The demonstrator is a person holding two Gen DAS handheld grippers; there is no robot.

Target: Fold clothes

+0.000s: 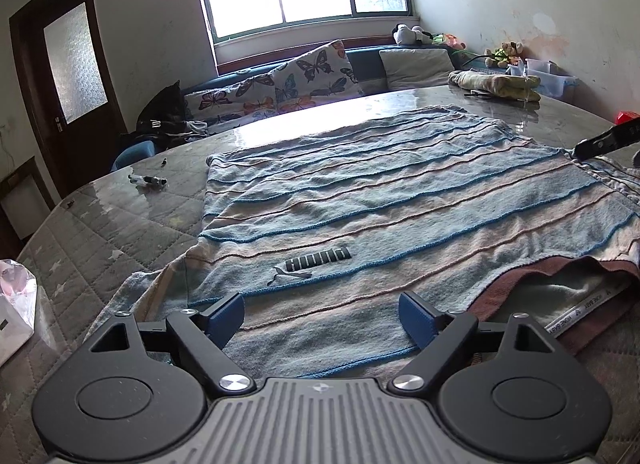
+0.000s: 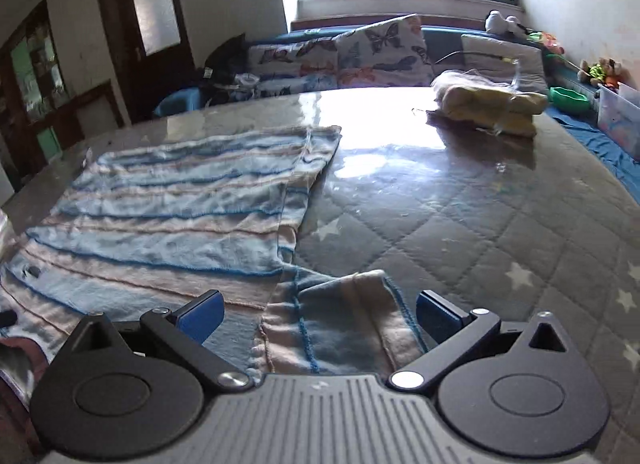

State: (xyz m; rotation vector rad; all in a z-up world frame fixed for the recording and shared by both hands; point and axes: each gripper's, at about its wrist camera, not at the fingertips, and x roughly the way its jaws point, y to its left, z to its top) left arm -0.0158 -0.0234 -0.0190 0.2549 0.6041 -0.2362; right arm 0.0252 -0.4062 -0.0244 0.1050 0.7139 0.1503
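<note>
— On the table (image 2: 500, 224), nearest, what do both grippers do?
— Left gripper (image 1: 322, 318) and right gripper (image 2: 318, 314) gape wide, holding nothing.
— And farther out?
— Striped sweater (image 1: 380, 200) lies spread flat; beyond it, a yellow bundle (image 2: 492, 102).

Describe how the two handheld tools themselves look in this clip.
Both match: the left tool and right tool have black linkage arms with silver pivot screws, round black side housings, a grey ribbed centre plate, and blue ribbed fingertips. No cables, hands or sleeves show.
</note>
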